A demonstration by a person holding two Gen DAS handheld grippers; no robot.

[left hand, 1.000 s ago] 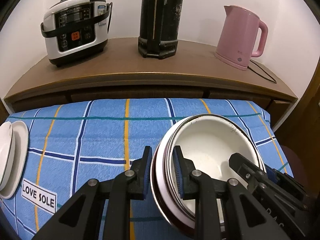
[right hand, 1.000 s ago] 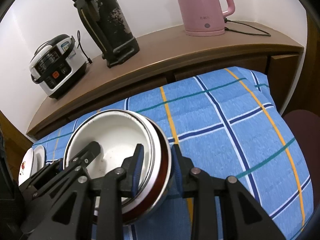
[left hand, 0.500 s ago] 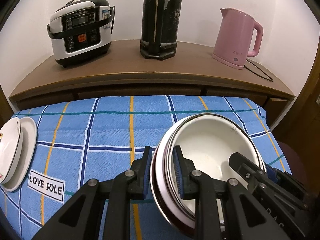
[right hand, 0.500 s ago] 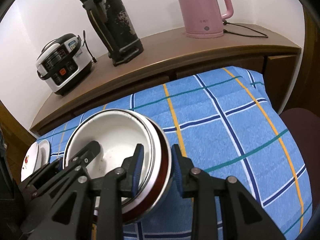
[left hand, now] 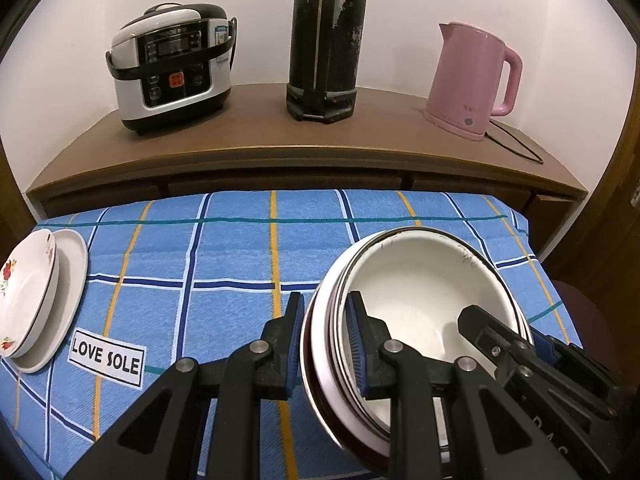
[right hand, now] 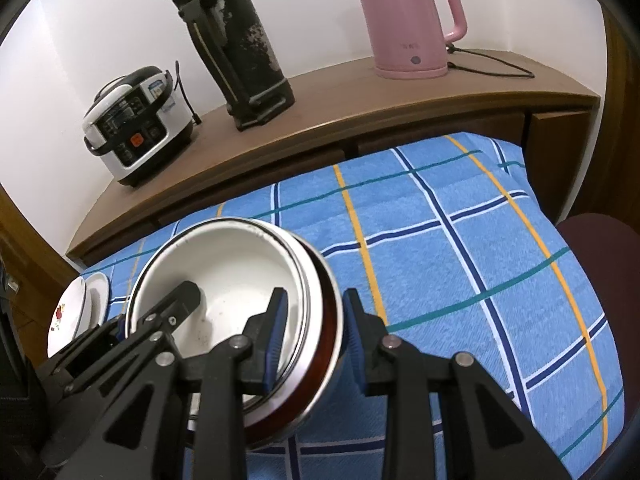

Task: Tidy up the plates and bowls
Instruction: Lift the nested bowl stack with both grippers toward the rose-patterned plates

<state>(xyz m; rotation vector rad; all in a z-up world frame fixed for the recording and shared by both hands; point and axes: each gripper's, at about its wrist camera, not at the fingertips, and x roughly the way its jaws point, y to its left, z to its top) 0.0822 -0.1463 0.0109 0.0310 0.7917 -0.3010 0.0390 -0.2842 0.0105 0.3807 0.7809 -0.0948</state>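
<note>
A stack of nested bowls (left hand: 416, 292), white inside with a dark red-brown outer bowl, is held above the blue checked tablecloth (left hand: 224, 256). My left gripper (left hand: 326, 336) is shut on the stack's left rim. My right gripper (right hand: 314, 334) is shut on the stack's right rim (right hand: 320, 312); its fingers (left hand: 496, 332) show across the bowls in the left wrist view. Two stacked plates (left hand: 36, 304), the top one with a red flower print, lie at the table's left edge; they also show in the right wrist view (right hand: 74, 312).
A wooden sideboard (left hand: 280, 140) behind the table carries a rice cooker (left hand: 172, 68), a tall black thermos (left hand: 324, 36) and a pink kettle (left hand: 472, 80) with its cord. A "LOVE SOLE" label (left hand: 106, 356) is on the cloth. A dark red chair seat (right hand: 600, 248) is at the right.
Both grippers have carried the bowl stack leftward, still gripped at both rims. The stacked plates at the left have come further into view.
</note>
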